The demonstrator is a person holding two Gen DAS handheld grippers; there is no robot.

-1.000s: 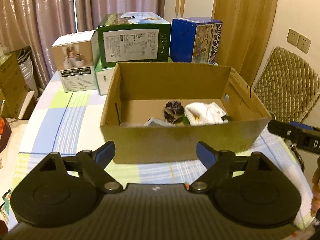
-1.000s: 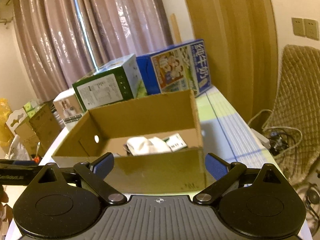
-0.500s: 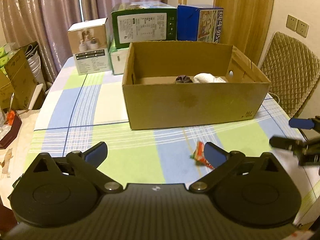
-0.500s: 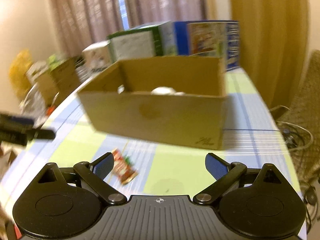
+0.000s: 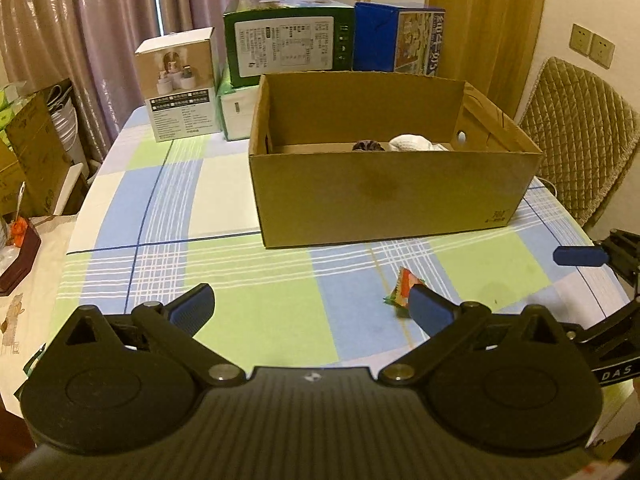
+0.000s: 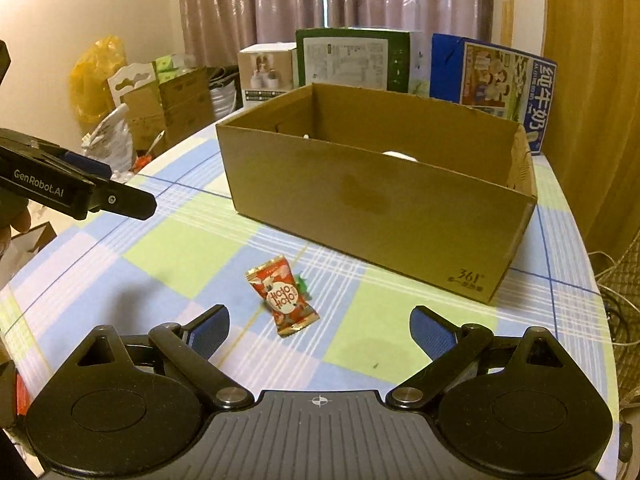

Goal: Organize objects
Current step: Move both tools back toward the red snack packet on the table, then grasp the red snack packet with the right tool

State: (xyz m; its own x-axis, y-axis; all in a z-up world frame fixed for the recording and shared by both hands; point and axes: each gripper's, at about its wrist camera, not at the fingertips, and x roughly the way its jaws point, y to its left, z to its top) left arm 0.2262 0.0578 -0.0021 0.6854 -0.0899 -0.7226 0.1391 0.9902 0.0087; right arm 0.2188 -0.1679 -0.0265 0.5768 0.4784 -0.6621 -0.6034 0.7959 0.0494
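The left gripper (image 5: 310, 304) hovers released above the checked surface (image 5: 168, 216), its blue pads wide apart with nothing between them. A red snack packet (image 6: 283, 301) lies flat on the surface, just in front of the open cardboard box (image 6: 372, 196) and apart from it. The right gripper (image 6: 320, 330) is likewise spread and empty, with the packet lying just ahead of its left pad.

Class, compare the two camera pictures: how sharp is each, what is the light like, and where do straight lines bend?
Left wrist view: sharp, warm yellowish indoor light; the cardboard box edges bow slightly. Right wrist view: sharp enough that the lettering on the red snack packet shows; the table edge curves strongly and the corners go dark from the fisheye lens.
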